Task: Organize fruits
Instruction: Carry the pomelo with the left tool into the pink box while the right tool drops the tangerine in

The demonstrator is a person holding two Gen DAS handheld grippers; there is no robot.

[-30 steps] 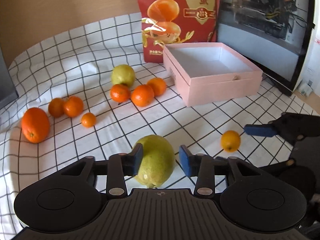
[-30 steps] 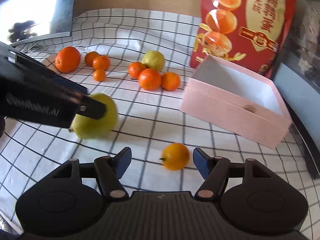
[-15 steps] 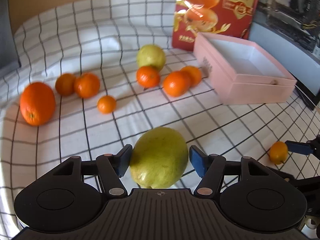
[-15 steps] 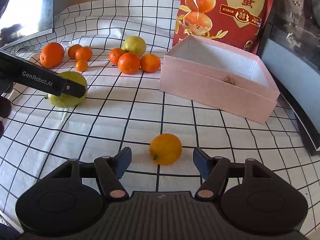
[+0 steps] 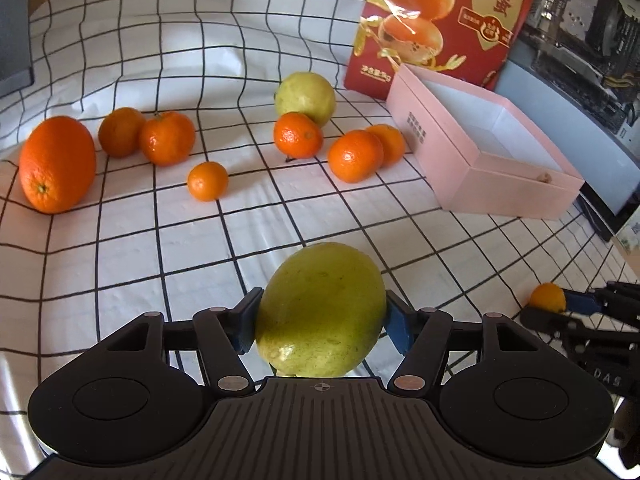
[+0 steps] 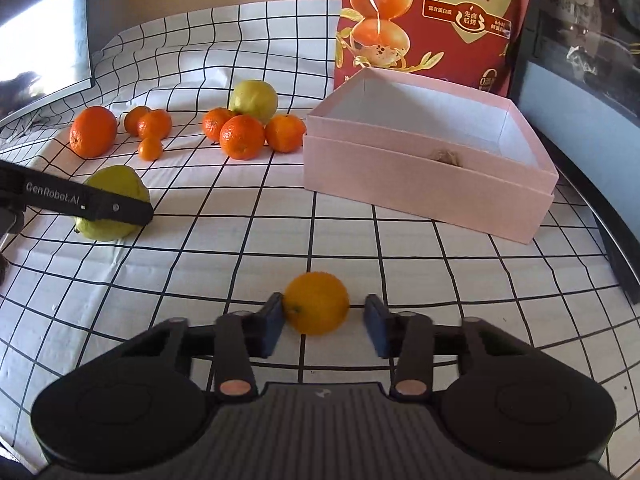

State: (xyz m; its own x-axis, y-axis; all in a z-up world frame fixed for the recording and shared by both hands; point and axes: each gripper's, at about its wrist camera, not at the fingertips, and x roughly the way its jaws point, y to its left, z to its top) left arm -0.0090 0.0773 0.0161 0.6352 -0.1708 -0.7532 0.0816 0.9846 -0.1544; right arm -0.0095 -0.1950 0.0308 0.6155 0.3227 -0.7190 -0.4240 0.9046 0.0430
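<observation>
The right gripper [image 6: 323, 322] is closing on the small orange [image 6: 317, 303]; one pad touches it, the other hasn't met it. The left gripper [image 5: 320, 320], wider than a second ago, straddles the green fruit [image 5: 320, 308] on the checked cloth [image 5: 160, 240]. Both pickups look imminent, with the pink box [image 6: 420, 184] waiting beyond.

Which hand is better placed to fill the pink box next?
Right, probably: right gripper, jaws closing, flanks the small orange near the pink box; left gripper straddles the green fruit, farther off.
</observation>
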